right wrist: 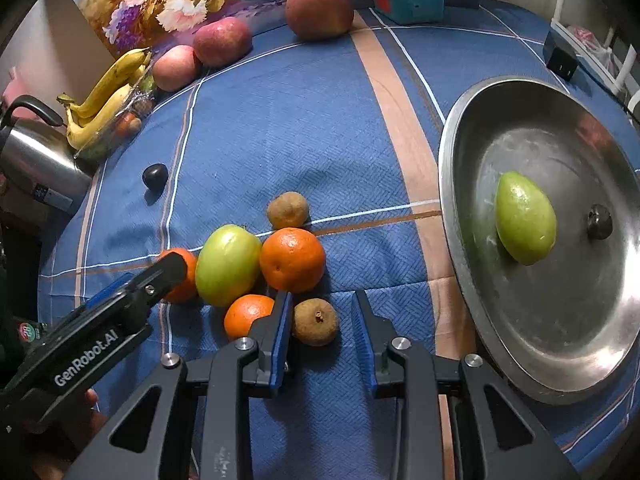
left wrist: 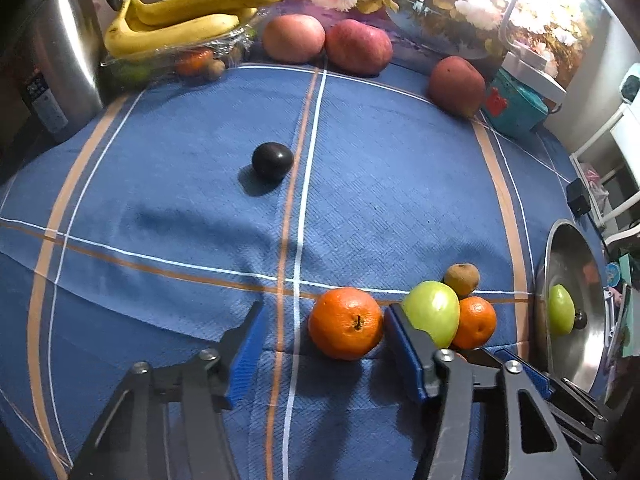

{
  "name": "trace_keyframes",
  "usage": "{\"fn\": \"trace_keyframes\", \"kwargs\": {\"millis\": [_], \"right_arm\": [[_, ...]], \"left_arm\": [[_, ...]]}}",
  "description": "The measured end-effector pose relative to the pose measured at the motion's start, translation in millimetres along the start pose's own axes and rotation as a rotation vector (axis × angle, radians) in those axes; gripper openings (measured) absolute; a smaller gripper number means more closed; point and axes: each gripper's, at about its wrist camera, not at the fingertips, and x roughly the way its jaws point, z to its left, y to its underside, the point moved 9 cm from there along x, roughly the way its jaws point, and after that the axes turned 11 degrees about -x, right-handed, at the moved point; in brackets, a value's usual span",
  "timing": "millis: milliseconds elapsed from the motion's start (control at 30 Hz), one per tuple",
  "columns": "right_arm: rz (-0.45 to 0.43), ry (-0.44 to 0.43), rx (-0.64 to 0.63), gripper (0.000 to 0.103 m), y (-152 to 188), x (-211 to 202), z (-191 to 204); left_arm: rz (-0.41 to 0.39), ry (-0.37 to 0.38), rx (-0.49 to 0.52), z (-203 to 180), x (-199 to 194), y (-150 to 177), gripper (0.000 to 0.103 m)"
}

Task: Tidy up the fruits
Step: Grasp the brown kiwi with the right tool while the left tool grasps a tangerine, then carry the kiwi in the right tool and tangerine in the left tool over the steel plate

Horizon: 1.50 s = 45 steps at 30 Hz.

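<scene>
Two grippers are working over the blue cloth (left wrist: 180, 200) and I am watching both feeds. My left gripper (left wrist: 324, 324) is standing spread wide, and the big orange (left wrist: 346, 323) is sitting between its blue pads on the cloth; its right pad seems to be touching the fruit, the left pad is well clear, so nothing is being squeezed. Just past that right pad a green fruit (left wrist: 432, 312) is leaning against a smaller orange (left wrist: 476, 322), with a brown fruit (left wrist: 462, 278) behind them.

My right gripper (right wrist: 322, 332) is also hanging released, its fingers parted around a second brown fruit (right wrist: 316, 322), which is lying near the left pad without being pinched. Beside that left finger a small orange (right wrist: 248, 314) is resting, and ahead of it are sitting the green fruit (right wrist: 228, 266), another orange (right wrist: 293, 259) and the first brown fruit (right wrist: 288, 210).

Off to the right, the steel pan (right wrist: 500, 344) is holding one green fruit (right wrist: 525, 218) next to a dark knob (right wrist: 599, 222). A dark plum (left wrist: 273, 160) is sitting alone mid-cloth. Along the far edge three red apples (left wrist: 358, 46) and bananas (left wrist: 176, 20) are lining up.
</scene>
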Motion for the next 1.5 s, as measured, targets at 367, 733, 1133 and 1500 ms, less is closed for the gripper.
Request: {"fn": "trace_keyframes", "kwargs": {"millis": [367,733,1133,1500], "right_arm": [[0.002,-0.026,0.011,0.027,0,-1,1],[0.015,-0.067,0.044,0.024,3,-1,-1],[-0.032,-0.087,0.05,0.024,-1,-15,-6],[-0.142,-0.071,0.056,0.024,-13,-50,-14]], "left_arm": [[0.02,0.037,0.008,-7,0,2,0.041],[0.019,0.014,-0.002,-3,-3,3,0.04],[-0.023,0.016,-0.004,-3,-20,-4,0.04],[-0.099,0.037,0.015,-14,-52,-15,0.04]]}}
